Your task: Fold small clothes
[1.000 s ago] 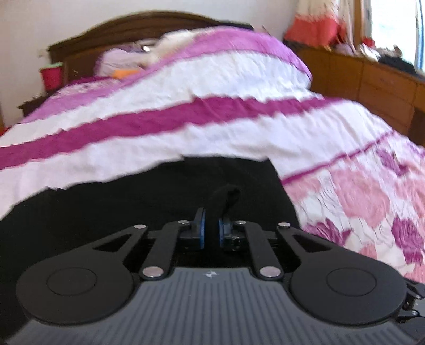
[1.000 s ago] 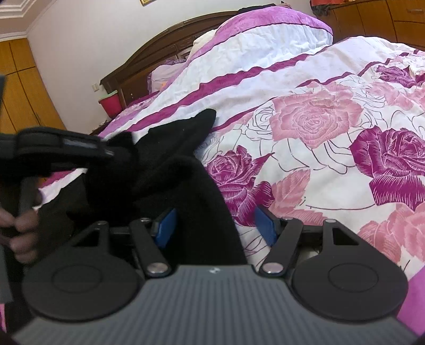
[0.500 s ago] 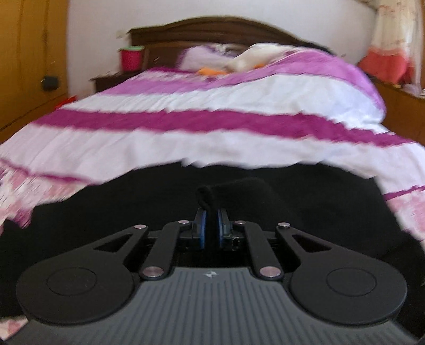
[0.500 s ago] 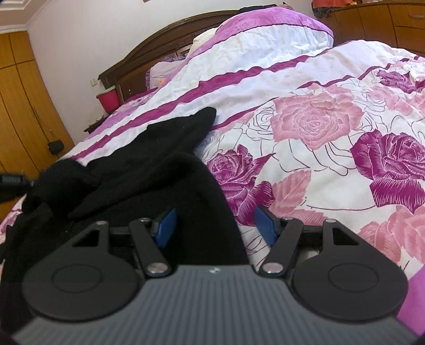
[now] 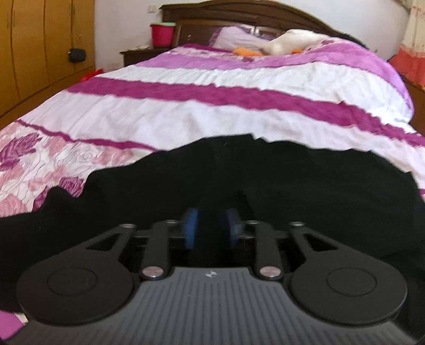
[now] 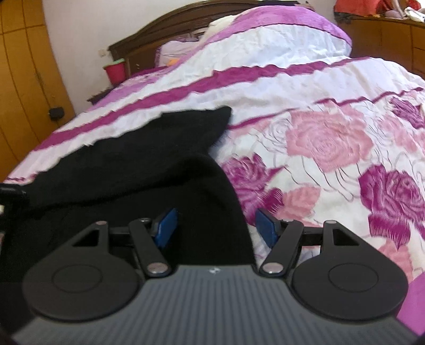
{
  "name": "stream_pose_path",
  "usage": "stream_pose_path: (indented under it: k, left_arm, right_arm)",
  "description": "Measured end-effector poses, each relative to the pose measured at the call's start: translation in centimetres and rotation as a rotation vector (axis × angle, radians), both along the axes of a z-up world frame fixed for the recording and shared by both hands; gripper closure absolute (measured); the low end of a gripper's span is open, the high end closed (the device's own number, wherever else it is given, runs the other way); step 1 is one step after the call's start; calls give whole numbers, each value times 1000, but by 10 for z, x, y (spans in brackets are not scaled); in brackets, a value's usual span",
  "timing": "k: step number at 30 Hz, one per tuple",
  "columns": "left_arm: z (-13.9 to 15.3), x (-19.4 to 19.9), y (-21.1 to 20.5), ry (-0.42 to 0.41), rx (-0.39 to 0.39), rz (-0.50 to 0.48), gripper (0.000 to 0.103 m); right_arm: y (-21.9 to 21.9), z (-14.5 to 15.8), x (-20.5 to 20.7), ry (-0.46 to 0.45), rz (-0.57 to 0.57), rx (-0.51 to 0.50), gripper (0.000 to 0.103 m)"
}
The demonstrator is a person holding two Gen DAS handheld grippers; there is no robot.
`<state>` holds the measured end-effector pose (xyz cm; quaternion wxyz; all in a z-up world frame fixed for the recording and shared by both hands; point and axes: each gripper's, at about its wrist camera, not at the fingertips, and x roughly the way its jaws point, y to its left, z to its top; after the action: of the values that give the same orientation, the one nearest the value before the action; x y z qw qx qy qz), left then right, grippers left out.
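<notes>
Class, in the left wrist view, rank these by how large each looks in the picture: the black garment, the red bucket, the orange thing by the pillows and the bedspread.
1. bedspread
2. black garment, near the camera, so it may look oversized
3. red bucket
4. orange thing, partly hidden, so its place after the bucket is unsure

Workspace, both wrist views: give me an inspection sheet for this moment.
Surface: bed under a quilt, white with purple stripes and roses.
Job's things: black garment spread on the quilt, one flap folded over.
Clutter: white and orange things by the pillow, too blurred to name.
Tools: left tool has just been opening, pads apart over the garment; right tool open, straddling the garment's edge.
Cables: nothing seen.
Surroundings: headboard, red bucket on a nightstand, wardrobe, curtain.
</notes>
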<state>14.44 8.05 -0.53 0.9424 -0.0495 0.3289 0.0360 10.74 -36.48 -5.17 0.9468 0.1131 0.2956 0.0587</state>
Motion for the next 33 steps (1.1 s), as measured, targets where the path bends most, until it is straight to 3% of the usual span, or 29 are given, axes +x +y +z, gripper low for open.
stream_pose_path:
  k: [1, 3, 7, 9, 13, 20, 24, 26, 28, 29, 30, 31, 33]
  left_arm:
    - [4, -3, -1, -18, -20, -12, 45]
    - [10, -4, -5, -52, -62, -43, 38]
    - [9, 7, -12, -67, -81, -71, 32]
    - [3, 15, -13, -61, -62, -42, 31]
    - [-9, 29, -11, -36, -110, -34, 31]
    - [-30, 47, -31, -24, -63, -90, 31]
    - [-38, 58, -32, -27, -111, -72, 31]
    - [-39, 60, -32, -18, -134, -52, 35]
    - [-37, 61, -31, -19, -155, -65, 58]
    - [-36, 61, -31, -20, -166, -73, 65]
    - [-36, 59, -32, -23, -178, -81, 81]
    - [-35, 58, -33, -24, -192, -92, 90]
    - [-31, 54, -37, -48, -188, -94, 92]
  right_arm:
    - [0, 5, 2, -4, 11, -4, 36]
    - [0, 14, 8, -15, 23, -22, 36]
    - [-3, 26, 36, -17, 6, -17, 36]
    - [-7, 25, 55, 1, -5, 31, 36]
    - [-10, 12, 92, 25, -51, 91, 36]
    - [1, -3, 141, 29, -59, 5, 36]
    - [1, -11, 155, 24, -51, -17, 36]
    - [0, -10, 160, 16, -35, -19, 36]
    - [0, -8, 164, 12, -20, -24, 36]
    - [0, -6, 166, 9, -16, -23, 35]
    - [-1, -6, 168, 7, -14, -15, 35]
    - [-1, -5, 171, 6, -14, -6, 35]
    - [1, -5, 172, -5, -16, 17, 37]
